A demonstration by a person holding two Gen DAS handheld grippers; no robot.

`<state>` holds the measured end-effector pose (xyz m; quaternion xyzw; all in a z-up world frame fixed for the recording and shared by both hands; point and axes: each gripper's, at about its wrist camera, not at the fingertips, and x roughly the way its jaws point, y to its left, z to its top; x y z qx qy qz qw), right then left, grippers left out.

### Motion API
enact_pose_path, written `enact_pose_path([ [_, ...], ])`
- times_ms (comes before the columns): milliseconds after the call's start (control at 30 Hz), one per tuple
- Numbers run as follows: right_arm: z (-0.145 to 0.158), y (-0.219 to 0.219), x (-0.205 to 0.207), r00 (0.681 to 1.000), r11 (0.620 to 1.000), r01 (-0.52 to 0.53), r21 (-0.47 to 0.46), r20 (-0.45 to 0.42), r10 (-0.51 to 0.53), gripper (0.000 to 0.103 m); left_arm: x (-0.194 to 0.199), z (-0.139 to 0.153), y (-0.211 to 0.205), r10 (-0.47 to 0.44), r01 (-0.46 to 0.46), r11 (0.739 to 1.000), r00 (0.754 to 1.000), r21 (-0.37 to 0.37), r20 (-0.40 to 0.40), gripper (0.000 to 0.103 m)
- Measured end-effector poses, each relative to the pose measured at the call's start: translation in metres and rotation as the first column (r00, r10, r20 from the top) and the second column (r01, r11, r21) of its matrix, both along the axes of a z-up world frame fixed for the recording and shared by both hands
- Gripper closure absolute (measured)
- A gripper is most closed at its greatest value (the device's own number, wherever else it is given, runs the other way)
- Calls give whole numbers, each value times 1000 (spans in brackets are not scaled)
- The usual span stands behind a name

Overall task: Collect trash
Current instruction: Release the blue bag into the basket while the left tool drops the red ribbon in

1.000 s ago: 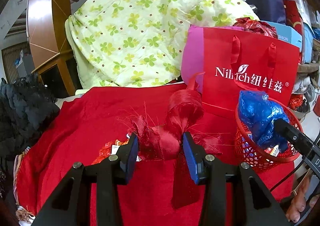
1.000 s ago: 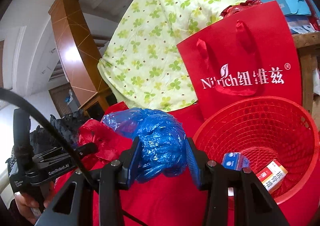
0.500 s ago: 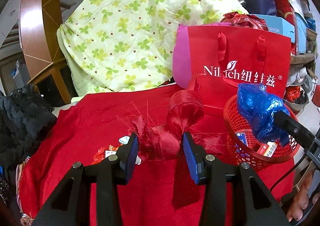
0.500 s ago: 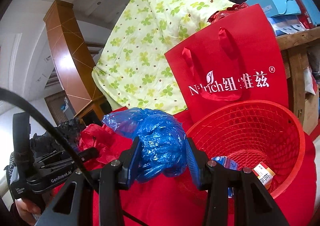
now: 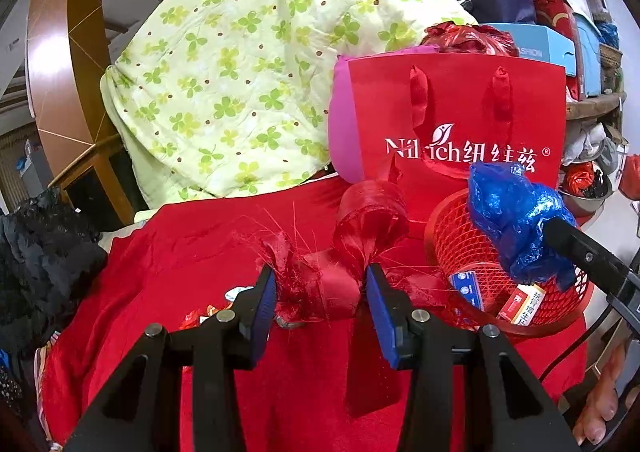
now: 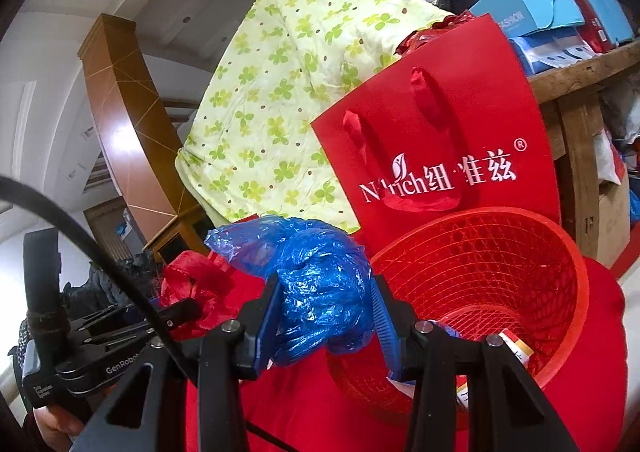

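Observation:
My left gripper [image 5: 320,292] is shut on a frayed red ribbon bundle [image 5: 340,276] and holds it above the red cloth [image 5: 200,252]. My right gripper [image 6: 326,312] is shut on a crumpled blue plastic bag [image 6: 316,284], held at the left rim of the red mesh basket [image 6: 520,252]. In the left wrist view the blue plastic bag [image 5: 516,220] hangs over the basket [image 5: 452,240], which holds small packets [image 5: 520,304]. Small wrappers [image 5: 200,318] lie on the cloth left of my left gripper.
A red paper gift bag [image 5: 460,124] stands behind the basket. A green clover-print quilt [image 5: 248,84] is piled at the back. Dark clothing [image 5: 36,252] lies at the left. Boxes and bags crowd a wooden shelf [image 6: 580,68] at the right.
The right gripper has carried the blue bag closer to the basket, which now looms larger and nearer. The left gripper has drifted slightly with the ribbon still held.

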<state>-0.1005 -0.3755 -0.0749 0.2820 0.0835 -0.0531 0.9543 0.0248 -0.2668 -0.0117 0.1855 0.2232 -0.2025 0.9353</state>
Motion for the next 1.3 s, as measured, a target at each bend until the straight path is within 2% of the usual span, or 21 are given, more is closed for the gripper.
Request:
enact_pose_path([
  [400,-3,-21,-16,997,997,70,42,14,-71,56,-1,0,-30,-60,60,998,998,9,-2,56],
  [767,-14,-58,-41,984,976,173,132,13,-176,56,-3,-2,-78,-221,218,974,974,-58,-53,54],
  [933,-26,-78,-50,979,959,201,199,-22,-201,53,-2,-16,-102,-258,253,966,961,-61,-105,49],
  [967,-29,-82,-51,978,954,206,217,-29,-205,49,-1,-19,-105,-261,256,965,958,-59,-115,44],
  [1133,-36,-95,-59,978,939,202,277,-6,-209,34,2,-38,-113,-254,254,967,954,-21,-156,40],
  [1300,-27,-86,-56,979,952,195,237,12,-203,34,0,-37,-102,-220,223,975,969,18,-108,38],
])
